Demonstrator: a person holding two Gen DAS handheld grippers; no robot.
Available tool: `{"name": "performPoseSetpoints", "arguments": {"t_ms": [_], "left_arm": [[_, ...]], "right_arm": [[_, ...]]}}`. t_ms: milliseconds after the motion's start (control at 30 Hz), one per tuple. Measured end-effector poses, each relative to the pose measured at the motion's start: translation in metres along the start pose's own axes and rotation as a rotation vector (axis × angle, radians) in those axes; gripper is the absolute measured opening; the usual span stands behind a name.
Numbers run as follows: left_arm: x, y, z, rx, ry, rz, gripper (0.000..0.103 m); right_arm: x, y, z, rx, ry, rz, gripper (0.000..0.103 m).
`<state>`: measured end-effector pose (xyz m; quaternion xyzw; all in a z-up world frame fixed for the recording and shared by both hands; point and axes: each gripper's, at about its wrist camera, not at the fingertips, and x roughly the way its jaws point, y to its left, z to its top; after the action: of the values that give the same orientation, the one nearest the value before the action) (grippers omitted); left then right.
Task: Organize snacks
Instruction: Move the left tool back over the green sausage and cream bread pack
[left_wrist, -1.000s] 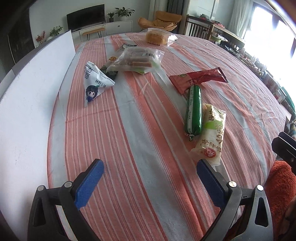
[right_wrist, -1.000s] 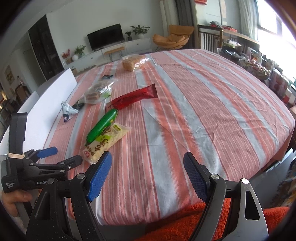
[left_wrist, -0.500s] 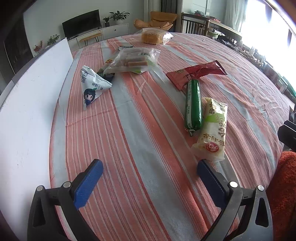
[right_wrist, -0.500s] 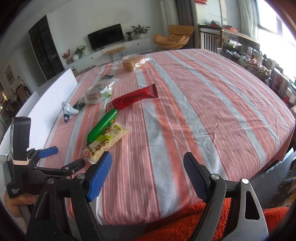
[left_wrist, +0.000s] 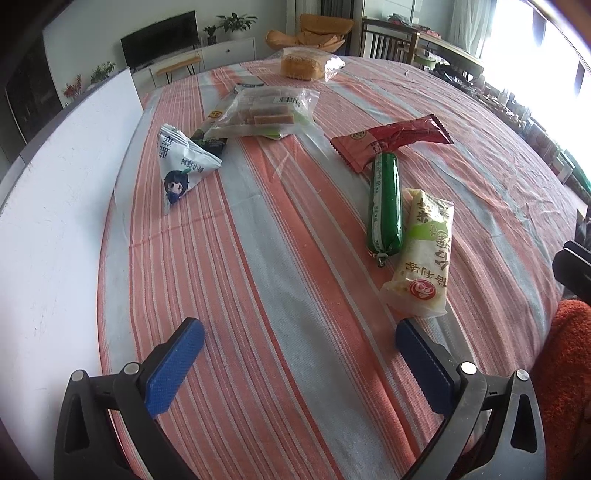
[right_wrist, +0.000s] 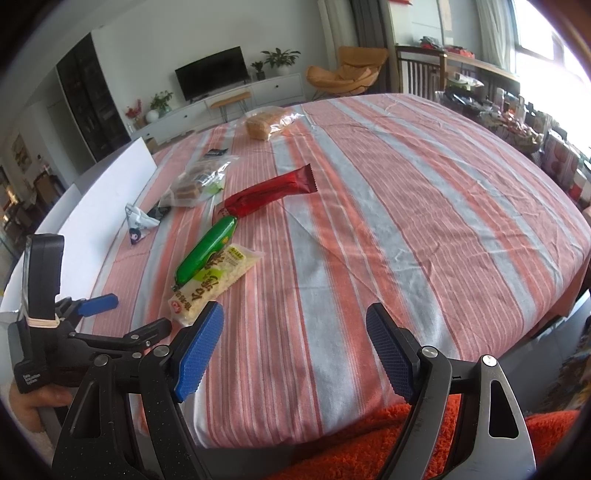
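Observation:
Snacks lie on a striped tablecloth (left_wrist: 258, 258). A green sausage stick (left_wrist: 386, 201) lies beside a pale green-white packet (left_wrist: 421, 258), with a red wrapper (left_wrist: 391, 142) behind them. A white triangular packet (left_wrist: 181, 166), a clear bag of bars (left_wrist: 262, 114) and a bag of bread (left_wrist: 306, 66) lie farther back. My left gripper (left_wrist: 299, 354) is open and empty over the near cloth, its right finger close to the pale packet. My right gripper (right_wrist: 295, 343) is open and empty at the table's near edge; the sausage (right_wrist: 207, 251) and packet (right_wrist: 214, 280) lie to its left.
A white board (left_wrist: 55, 221) stands along the table's left edge. An orange fuzzy cloth (right_wrist: 369, 443) lies below the near edge. The left gripper (right_wrist: 107, 317) shows in the right wrist view. Chairs, a TV and shelves stand beyond the table.
My left gripper has moved forward over the table, toward the snacks. My right gripper has stayed nearly still.

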<state>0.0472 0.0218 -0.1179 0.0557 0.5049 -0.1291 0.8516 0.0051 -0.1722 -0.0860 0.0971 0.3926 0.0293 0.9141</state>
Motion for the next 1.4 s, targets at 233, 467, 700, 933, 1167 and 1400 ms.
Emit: {"name": "performPoseSetpoints", "arguments": {"t_ms": [233, 467, 700, 933, 1167, 1400], "left_arm": [[-0.027, 0.012, 0.025, -0.043, -0.045, -0.089, 0.102], [-0.022, -0.010, 0.058, 0.020, -0.044, -0.144, 0.096], [0.019, -0.043, 0.095, 0.073, 0.035, -0.177, 0.078], [0.043, -0.045, 0.098, 0.071, 0.069, -0.135, 0.073], [0.045, -0.040, 0.099, 0.051, 0.070, -0.146, 0.073], [0.047, -0.030, 0.104, -0.010, 0.075, -0.169, 0.073]], "right_arm": [[0.001, -0.011, 0.000, 0.059, 0.009, 0.038, 0.082], [-0.001, -0.010, -0.001, 0.054, 0.003, 0.034, 0.082], [-0.003, -0.009, -0.001, 0.044, -0.002, 0.025, 0.082], [-0.003, -0.011, -0.001, 0.049, 0.005, 0.041, 0.082], [-0.002, -0.010, -0.001, 0.049, 0.008, 0.048, 0.082], [-0.002, -0.010, -0.001, 0.045, 0.009, 0.046, 0.082]]}}
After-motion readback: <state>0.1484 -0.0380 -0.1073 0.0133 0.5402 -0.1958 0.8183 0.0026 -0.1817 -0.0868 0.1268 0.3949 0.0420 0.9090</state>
